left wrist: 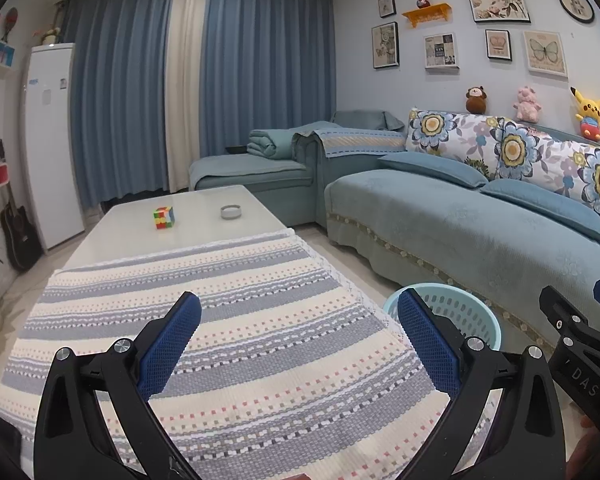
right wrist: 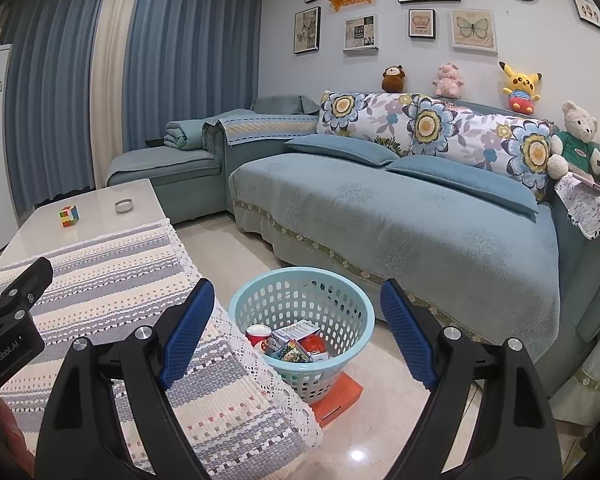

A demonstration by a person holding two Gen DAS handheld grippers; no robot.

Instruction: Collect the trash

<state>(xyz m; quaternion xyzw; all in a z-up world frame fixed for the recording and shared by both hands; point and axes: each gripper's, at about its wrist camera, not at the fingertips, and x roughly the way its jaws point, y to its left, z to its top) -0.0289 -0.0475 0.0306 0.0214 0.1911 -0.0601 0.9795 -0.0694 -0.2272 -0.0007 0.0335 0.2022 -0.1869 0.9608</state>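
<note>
- The left gripper [left wrist: 300, 344], low in the left wrist view, has its jaws spread wide with nothing between them, above the striped woven cloth [left wrist: 220, 340] on the table.
- The right gripper [right wrist: 298, 336], at the bottom of the right wrist view, is equally wide apart and empty, framing the basket beyond it.
- The light-blue perforated basket [right wrist: 356, 304] sits on the floor at lower centre, on an orange block [right wrist: 340, 396], just beside the cloth's lace edge.
- The trash [right wrist: 292, 340] lies inside it: small printed cartons, a red-and-white cup, something red and crinkly. It looks light, thin-walled and crushable; a gentle pinch across a carton's flat faces would suit.
- Farther up left, a puzzle cube [right wrist: 69, 215] and a small round dish [right wrist: 124, 205] rest on the bare tabletop, hard and rigid.
</note>
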